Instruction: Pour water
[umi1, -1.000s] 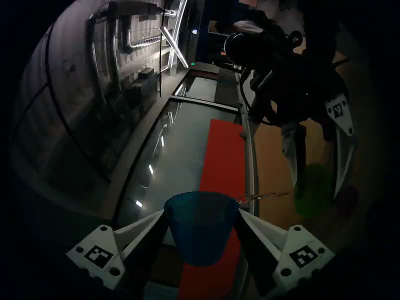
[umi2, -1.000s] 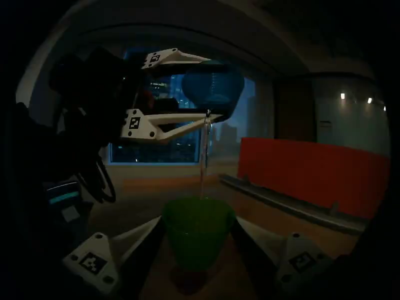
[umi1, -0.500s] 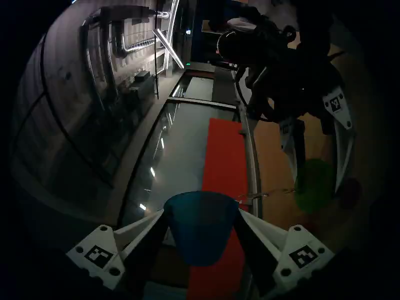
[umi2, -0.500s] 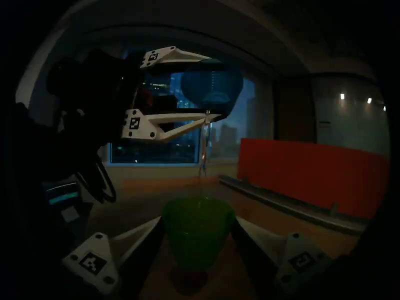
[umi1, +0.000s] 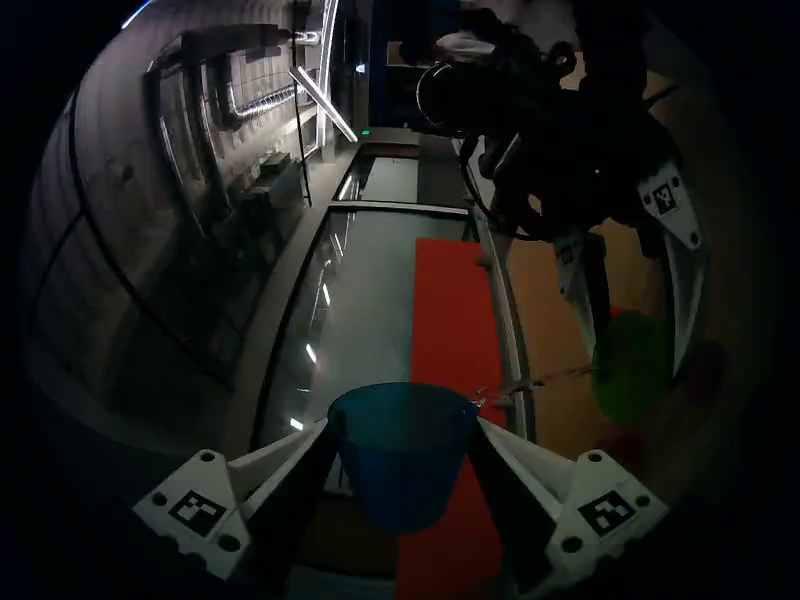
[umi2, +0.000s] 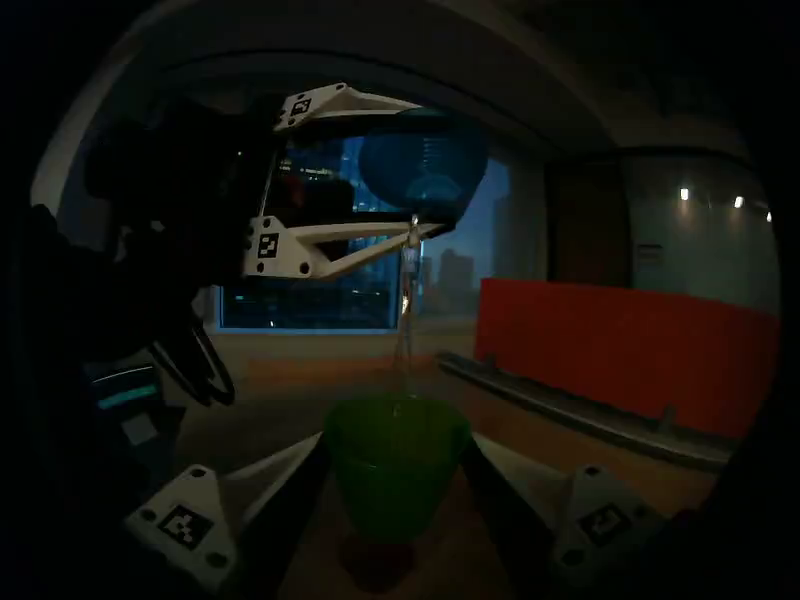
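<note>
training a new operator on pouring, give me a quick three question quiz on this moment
1. True or false: the blue cup stands upright on a table.
2. The water stream from it falls into: A the green cup, B a red bowl, C a sink.
3. Which gripper holds the green cup?
Key: 1 false, it is held tilted in the left gripper. 2 A. 3 the right gripper.

Dim office: big window w/ city view, red partition.
</note>
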